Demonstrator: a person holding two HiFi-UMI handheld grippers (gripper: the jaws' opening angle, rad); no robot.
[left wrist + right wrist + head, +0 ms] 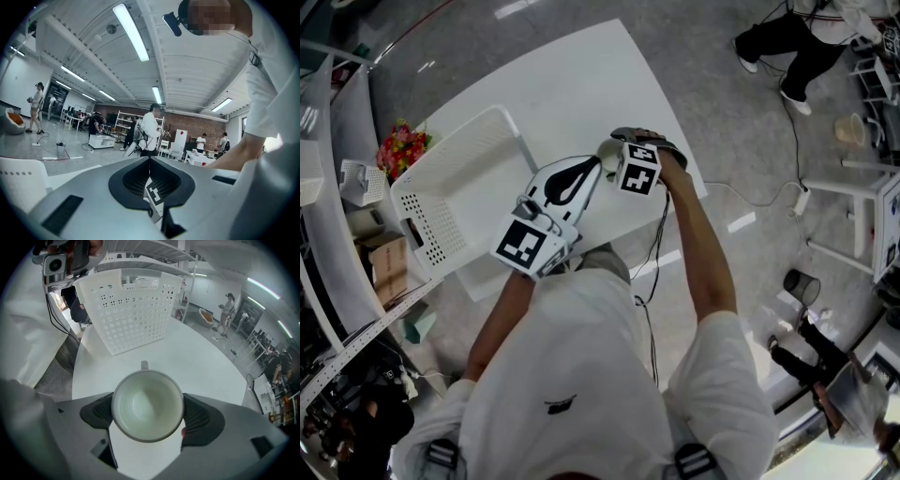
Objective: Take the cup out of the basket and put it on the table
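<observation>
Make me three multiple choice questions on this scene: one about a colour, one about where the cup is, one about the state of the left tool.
1. What colour is the basket?
A. white
B. blue
C. black

2. Where is the cup?
A. inside the basket
B. between the right tool's jaws, over the table
C. between the left tool's jaws

3. How is the left tool?
A. wide open
B. shut on the cup
C. shut, holding nothing

Answers:
1 A, its perforated walls are white in both the head view and the right gripper view.
2 B, the right gripper view shows the jaws against the cup's sides with tabletop behind it.
3 C, the left gripper view shows its jaws meeting at the tips with nothing gripped.
</observation>
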